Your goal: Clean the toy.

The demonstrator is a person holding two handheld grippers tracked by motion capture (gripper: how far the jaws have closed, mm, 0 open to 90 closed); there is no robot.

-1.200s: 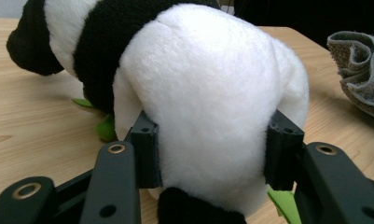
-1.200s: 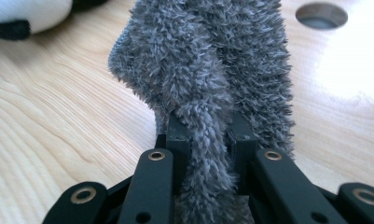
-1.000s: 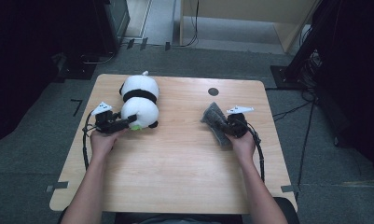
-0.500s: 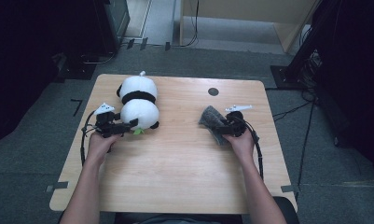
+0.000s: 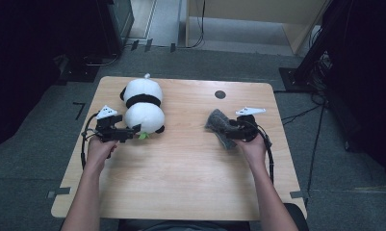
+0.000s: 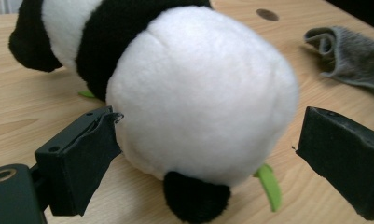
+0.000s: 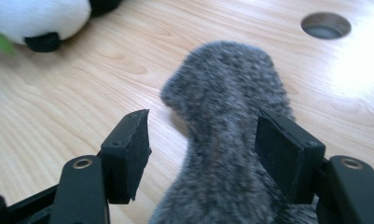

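Left tongs [image 6: 203, 154] opening around panda plush [image 6: 194, 93], right tongs [image 7: 201, 154] straddling grey sock [image 7: 226, 140]

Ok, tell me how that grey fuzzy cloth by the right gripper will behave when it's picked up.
The grey cloth lies crumpled and folded on the table, so it will probably droop limply from the jaws. It looks thin and fuzzy, likely light and easy to grip without slipping. Nothing suggests it could roll or break.
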